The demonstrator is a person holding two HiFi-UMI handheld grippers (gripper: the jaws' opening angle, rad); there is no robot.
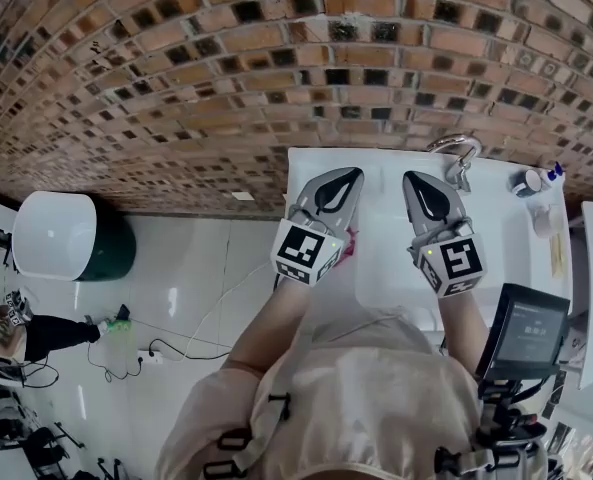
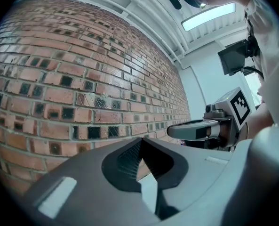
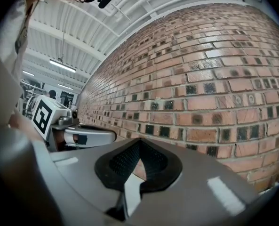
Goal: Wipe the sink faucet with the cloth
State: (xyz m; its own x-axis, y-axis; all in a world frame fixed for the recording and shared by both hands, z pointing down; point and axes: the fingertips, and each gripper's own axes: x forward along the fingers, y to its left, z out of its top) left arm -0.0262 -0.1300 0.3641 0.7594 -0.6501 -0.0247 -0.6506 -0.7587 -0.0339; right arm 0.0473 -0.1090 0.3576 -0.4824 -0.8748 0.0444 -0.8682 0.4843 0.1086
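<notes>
left gripper (image 1: pixel 352 175): jaws clenched, empty, over sink (image 1: pixel 384 268). right gripper (image 1: pixel 413 177): jaws clenched, empty. faucet (image 1: pixel 456 154): sink's far rim, beyond right gripper. pink cloth (image 1: pixel 349 245): sink's left edge, under left gripper.

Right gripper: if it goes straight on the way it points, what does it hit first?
Probably the brick wall: past the right gripper its own view shows only bricks. The faucet stands close beside its tip in the head view, likely lower; depth unclear.

pink cloth (image 1: pixel 350 246) mostly hidden behind left gripper (image 1: pixel 353 175); small counter items (image 1: pixel 532 182) unidentifiable
</notes>
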